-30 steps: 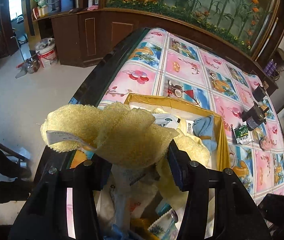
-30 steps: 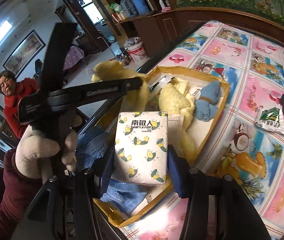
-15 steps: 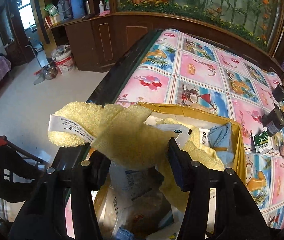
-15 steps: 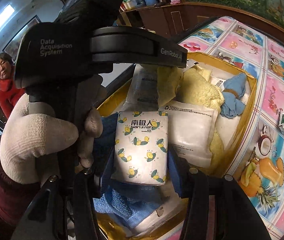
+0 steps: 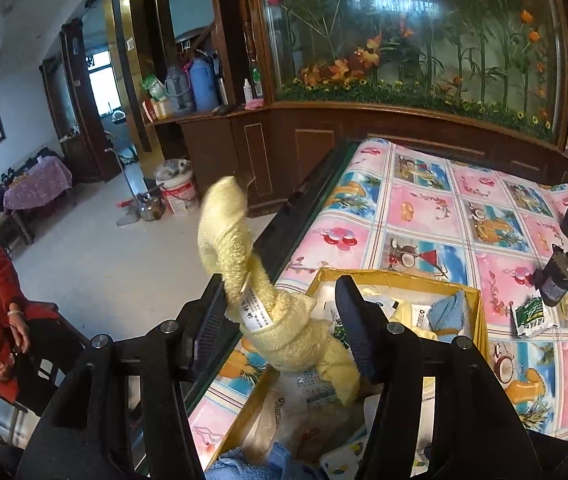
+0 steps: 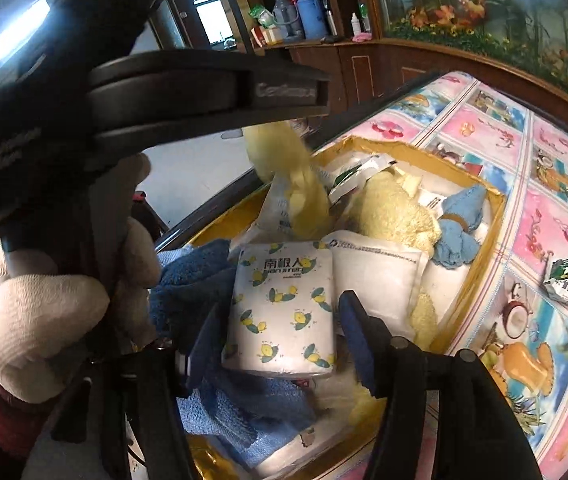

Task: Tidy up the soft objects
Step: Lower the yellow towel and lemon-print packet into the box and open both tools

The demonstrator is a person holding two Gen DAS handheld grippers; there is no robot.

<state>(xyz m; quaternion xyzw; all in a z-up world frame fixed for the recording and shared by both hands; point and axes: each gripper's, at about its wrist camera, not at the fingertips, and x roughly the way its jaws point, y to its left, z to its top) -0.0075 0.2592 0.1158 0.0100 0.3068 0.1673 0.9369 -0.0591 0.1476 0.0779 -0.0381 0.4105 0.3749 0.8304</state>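
Your left gripper (image 5: 284,312) has just been opening its jaws, and the yellow towel (image 5: 240,264) stands between them, twisted and flung upward with its white label (image 5: 258,314) showing. It lies against the left finger (image 5: 212,312) and clear of the right one, so the jaws stand apart and no longer pinch it. The towel's lower end trails down into the yellow box (image 5: 395,278), just below the gripper.

Your right gripper (image 6: 280,336) has also just been opening. The white tissue pack (image 6: 284,308) printed with lemons sits between its fingers, resting inside the box (image 6: 495,200) on a dark blue towel (image 6: 192,276); the pads look just off its sides, not pressing.

In the box, beside the pack, lie a white pouch (image 6: 375,276), a second yellow cloth (image 6: 391,216) and a light blue cloth (image 6: 459,228) toward the far corner. Outside the box, on the patterned tablecloth (image 6: 539,216), lies a green sachet (image 6: 567,280). Your gloved left hand (image 6: 44,320) holds its gripper's handle beside the box's near edge.
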